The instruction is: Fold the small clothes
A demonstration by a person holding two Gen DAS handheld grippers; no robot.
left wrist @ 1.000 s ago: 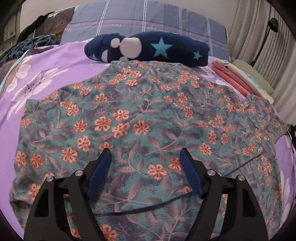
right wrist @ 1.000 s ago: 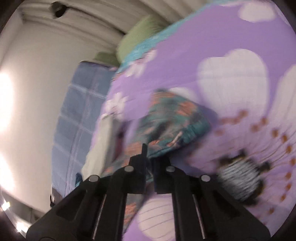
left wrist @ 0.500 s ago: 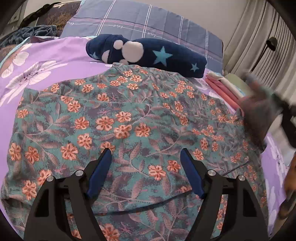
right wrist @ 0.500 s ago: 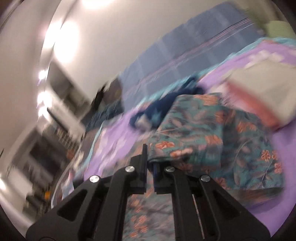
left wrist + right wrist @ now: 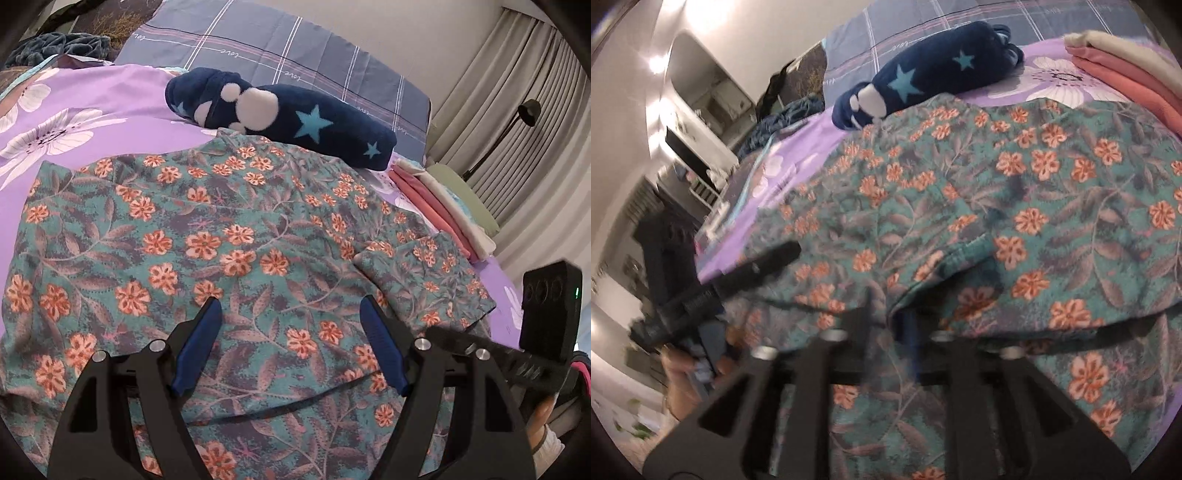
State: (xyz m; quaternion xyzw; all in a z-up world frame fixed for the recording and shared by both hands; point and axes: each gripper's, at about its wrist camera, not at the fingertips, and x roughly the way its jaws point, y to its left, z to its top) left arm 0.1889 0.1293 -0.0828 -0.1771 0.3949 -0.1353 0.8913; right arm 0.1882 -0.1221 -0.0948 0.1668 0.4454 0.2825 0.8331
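— Fingers first: how does the left gripper (image 5: 290,341) stand?

— Low over the near part of the floral shirt (image 5: 207,236), its blue pads (image 5: 195,345) wide apart with nothing between them. It has barely shifted since a second ago.

— And the right gripper (image 5: 890,325)?

— Blurred. Its jaws look parted now, just at the edge of the folded sleeve (image 5: 1027,258); a second ago they were pinched shut on that sleeve out over the purple sheet (image 5: 92,96).

— So where is the sleeve now?

— Laid back on top of the shirt's right side, flat, where half a second ago it was still in the air.

— Farther off?

— Past the collar lies a navy star plush (image 5: 295,114), touching the shirt's far edge, with a folded stack (image 5: 443,206) of pink and white clothes to its right.
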